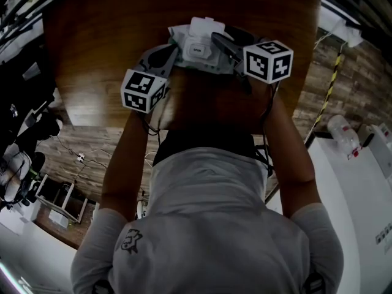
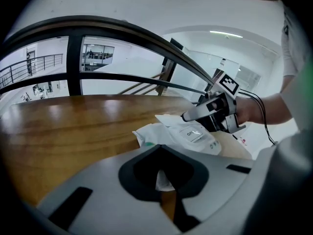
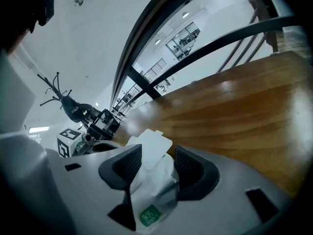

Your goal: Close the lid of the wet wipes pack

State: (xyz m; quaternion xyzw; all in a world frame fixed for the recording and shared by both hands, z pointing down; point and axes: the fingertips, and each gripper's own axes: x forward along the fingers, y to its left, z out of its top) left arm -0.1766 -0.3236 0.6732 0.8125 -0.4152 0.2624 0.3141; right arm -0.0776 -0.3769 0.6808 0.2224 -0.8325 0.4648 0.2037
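Wet wipes pack (image 1: 197, 41) partly behind right claw (image 3: 156, 161)

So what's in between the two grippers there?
The wet wipes pack, with its lid open, lies between the left gripper and the right gripper. The head view shows it best.

A white wet wipes pack (image 1: 197, 52) lies on the wooden counter (image 1: 92, 54), its lid (image 1: 204, 26) flipped up. The left tongs (image 1: 170, 55) meet its left end, the right tongs (image 1: 225, 46) its right side
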